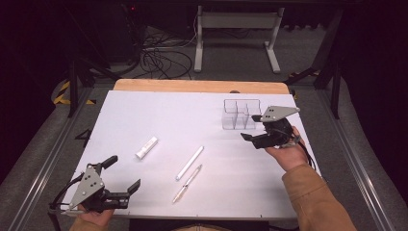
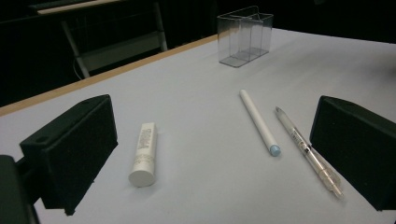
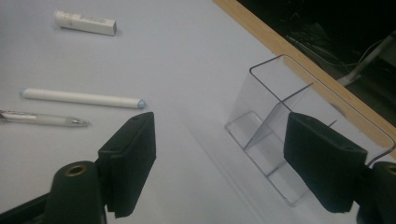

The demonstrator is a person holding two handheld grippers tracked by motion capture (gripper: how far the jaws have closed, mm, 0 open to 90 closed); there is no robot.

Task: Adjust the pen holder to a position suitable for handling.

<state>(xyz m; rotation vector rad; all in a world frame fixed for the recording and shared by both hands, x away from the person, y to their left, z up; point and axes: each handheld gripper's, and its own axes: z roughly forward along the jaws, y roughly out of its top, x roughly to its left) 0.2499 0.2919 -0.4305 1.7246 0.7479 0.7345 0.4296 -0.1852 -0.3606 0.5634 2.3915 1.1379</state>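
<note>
My right gripper point(image 1: 253, 136) hangs released just beside the clear organizer point(image 1: 239, 114) at the far right of the surface point(image 1: 159, 108), my left gripper point(image 1: 123, 174) spread wide and empty at the near left corner. Likely step: pick a pen for the organizer, so I'd pinch the white pen point(image 1: 189, 163) mid-barrel, across its length. It lies mid-surface beside the clear pen point(image 1: 187, 183), long axis diagonal from near-left to far-right, blue tip point(image 2: 274, 150) toward me.

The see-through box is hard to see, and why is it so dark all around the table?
High view: the clear box nearly melts into the bright white table, and the floor behind is unlit. Left gripper view: its edges show sharper against the dark background. Right gripper view: the close black gripper looks soft and slightly blurred.
</note>
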